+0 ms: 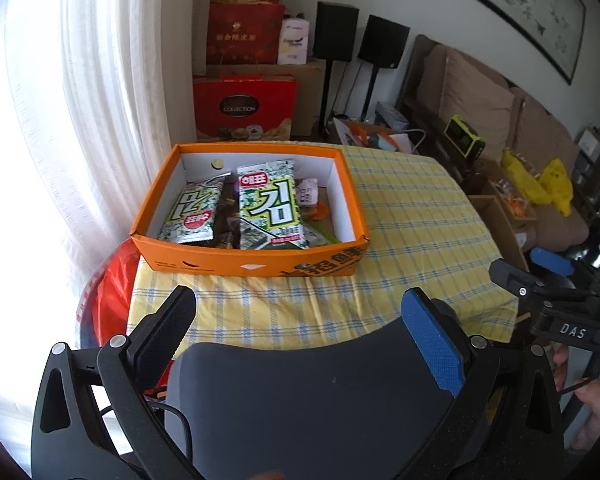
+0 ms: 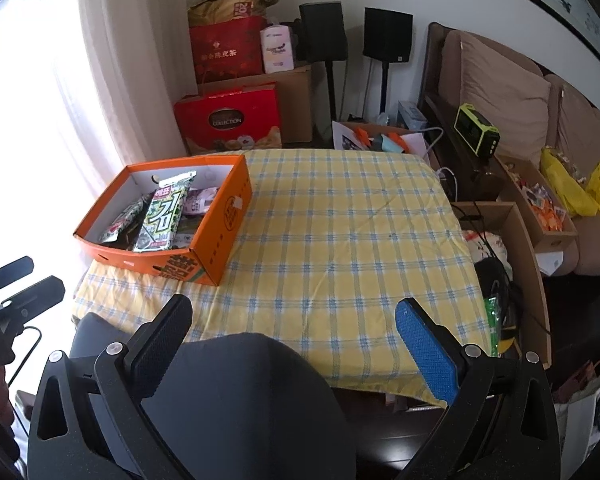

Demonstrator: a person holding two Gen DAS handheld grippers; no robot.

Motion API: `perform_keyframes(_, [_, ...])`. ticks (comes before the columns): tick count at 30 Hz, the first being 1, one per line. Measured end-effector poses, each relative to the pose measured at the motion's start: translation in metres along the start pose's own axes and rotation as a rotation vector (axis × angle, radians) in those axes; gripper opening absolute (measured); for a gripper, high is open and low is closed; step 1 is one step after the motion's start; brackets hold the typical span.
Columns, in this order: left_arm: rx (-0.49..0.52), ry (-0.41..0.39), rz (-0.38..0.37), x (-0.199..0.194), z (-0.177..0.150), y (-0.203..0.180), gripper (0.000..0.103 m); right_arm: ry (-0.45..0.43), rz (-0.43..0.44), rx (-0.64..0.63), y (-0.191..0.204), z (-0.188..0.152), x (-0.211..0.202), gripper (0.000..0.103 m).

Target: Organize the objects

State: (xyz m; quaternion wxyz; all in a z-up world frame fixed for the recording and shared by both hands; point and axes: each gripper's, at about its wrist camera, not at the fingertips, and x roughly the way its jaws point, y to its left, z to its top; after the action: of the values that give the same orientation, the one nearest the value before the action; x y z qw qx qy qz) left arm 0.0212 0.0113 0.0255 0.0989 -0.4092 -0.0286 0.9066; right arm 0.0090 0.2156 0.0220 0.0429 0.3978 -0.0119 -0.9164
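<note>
An orange cardboard box (image 1: pixel 244 265) sits at the left of a table with a yellow plaid cloth (image 1: pixel 412 216). It holds two green-and-white seaweed snack packets (image 1: pixel 270 210) and small wrapped snacks. The box also shows in the right wrist view (image 2: pixel 224 216) on the cloth (image 2: pixel 340 240). My left gripper (image 1: pixel 300 312) is open and empty, above a grey chair back (image 1: pixel 308 400), short of the box. My right gripper (image 2: pixel 296 320) is open and empty over the chair back (image 2: pixel 240 400), facing the table's bare middle. The right gripper also appears at the left wrist view's right edge (image 1: pixel 540 292).
Red gift boxes (image 1: pixel 244 108) and cartons stack by the curtain behind the table. Two black speakers (image 1: pixel 360 36) stand on stands. A sofa (image 2: pixel 500 92) with yellow bags and open cardboard boxes (image 2: pixel 532 272) lies right of the table. A red bag (image 1: pixel 108 300) sits at the table's left.
</note>
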Motion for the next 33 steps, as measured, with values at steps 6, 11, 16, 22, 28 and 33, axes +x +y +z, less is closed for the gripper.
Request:
perform_keyframes(6, [0.012,0.007,0.012,-0.002,-0.003,-0.008,0.103,-0.014,-0.023,-0.010,0.000,-0.002,-0.010,0.103])
perform_keyframes(11, [0.025,0.001,0.021,-0.002,-0.004,-0.016,0.103,-0.014,-0.042,-0.018,0.000,-0.004,-0.017,0.103])
perform_keyframes(16, [0.024,0.012,0.021,0.002,-0.002,-0.020,0.103,-0.016,-0.042,-0.015,-0.002,-0.006,-0.021,0.103])
perform_keyframes(22, [0.028,0.010,0.036,0.003,-0.002,-0.022,0.103,-0.022,-0.048,-0.013,-0.001,-0.006,-0.025,0.103])
perform_keyframes(28, [0.031,0.006,0.037,0.001,-0.002,-0.023,0.103,-0.020,-0.050,-0.013,0.001,-0.006,-0.025,0.103])
perform_keyframes(33, [0.024,0.011,0.034,0.001,-0.002,-0.022,0.103,-0.017,-0.050,-0.012,0.001,-0.006,-0.025,0.103])
